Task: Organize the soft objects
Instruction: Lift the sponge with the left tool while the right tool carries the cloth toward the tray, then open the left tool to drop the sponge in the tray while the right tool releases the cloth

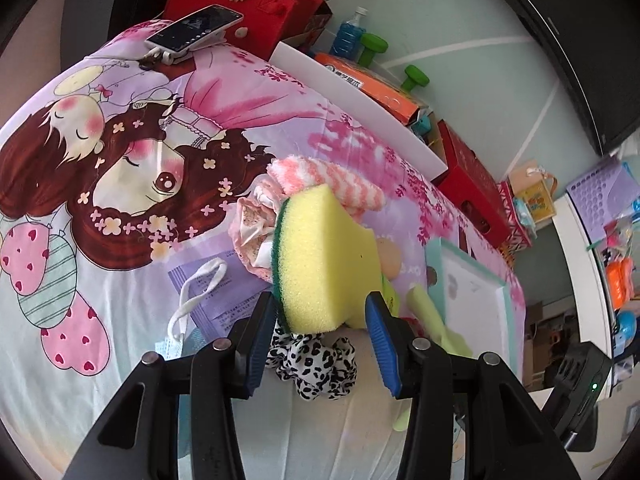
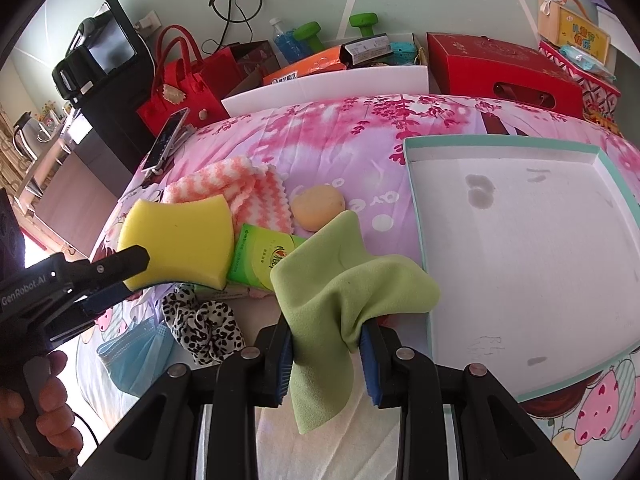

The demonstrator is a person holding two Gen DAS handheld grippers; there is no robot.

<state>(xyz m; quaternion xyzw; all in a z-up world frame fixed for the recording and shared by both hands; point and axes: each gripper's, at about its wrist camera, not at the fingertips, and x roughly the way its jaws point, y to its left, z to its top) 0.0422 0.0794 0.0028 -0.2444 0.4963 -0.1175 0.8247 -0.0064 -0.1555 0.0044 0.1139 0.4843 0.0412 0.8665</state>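
My left gripper [image 1: 322,324] is shut on a yellow sponge with a green scouring side [image 1: 324,256], held above the bed; the sponge also shows in the right wrist view [image 2: 180,236]. My right gripper [image 2: 326,350] is shut on a light green cloth [image 2: 344,284], held just left of the teal-rimmed white tray [image 2: 520,248]. On the bed lie a pink-and-white striped cloth [image 2: 236,188], a beige round puff [image 2: 318,208], a leopard-print scrunchie [image 2: 204,324], a blue face mask [image 2: 132,352] and a green tissue pack [image 2: 260,256].
A phone on a stand [image 1: 196,28] sits at the bed's far end. Red bags [image 2: 188,80], an orange box [image 2: 308,68], green dumbbells [image 2: 312,36], a blue bottle [image 2: 286,42] and a red box [image 2: 500,68] crowd the floor beyond the bed. A white board [image 2: 320,88] leans there.
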